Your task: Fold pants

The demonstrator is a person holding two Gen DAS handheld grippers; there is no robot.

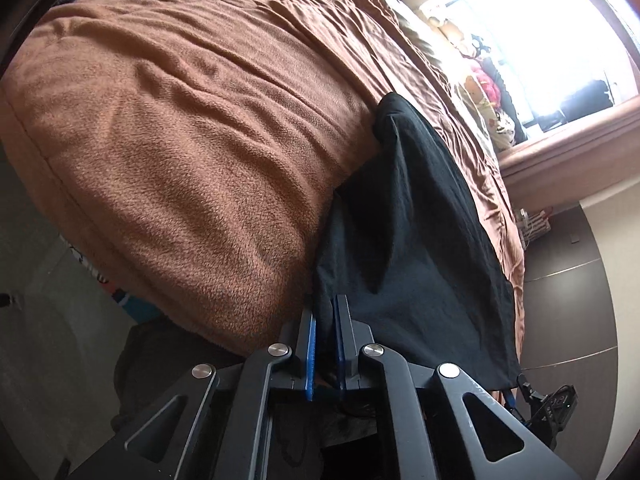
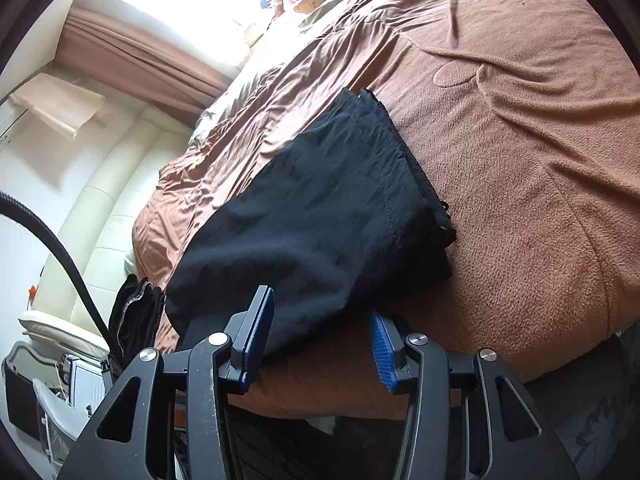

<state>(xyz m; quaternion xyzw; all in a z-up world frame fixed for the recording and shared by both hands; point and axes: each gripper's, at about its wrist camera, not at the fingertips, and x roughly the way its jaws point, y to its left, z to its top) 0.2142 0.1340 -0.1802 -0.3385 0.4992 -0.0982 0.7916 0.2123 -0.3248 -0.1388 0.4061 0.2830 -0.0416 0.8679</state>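
From the left wrist, the left gripper [image 1: 325, 312] is clenching the near corner of the black pants [image 1: 412, 240], which are lying on the brown blanket [image 1: 180, 152]. From the right wrist, the right gripper [image 2: 320, 338] is hovering released, its blue pads [image 2: 258, 336] flanking the pants' [image 2: 320, 208] near edge.

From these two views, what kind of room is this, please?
Most likely a bedroom. A wide bed under a brown blanket fills both views, a bright window with brown curtains sits behind it, and soft toys lie near the bed's far end. Black pants rest on the blanket.
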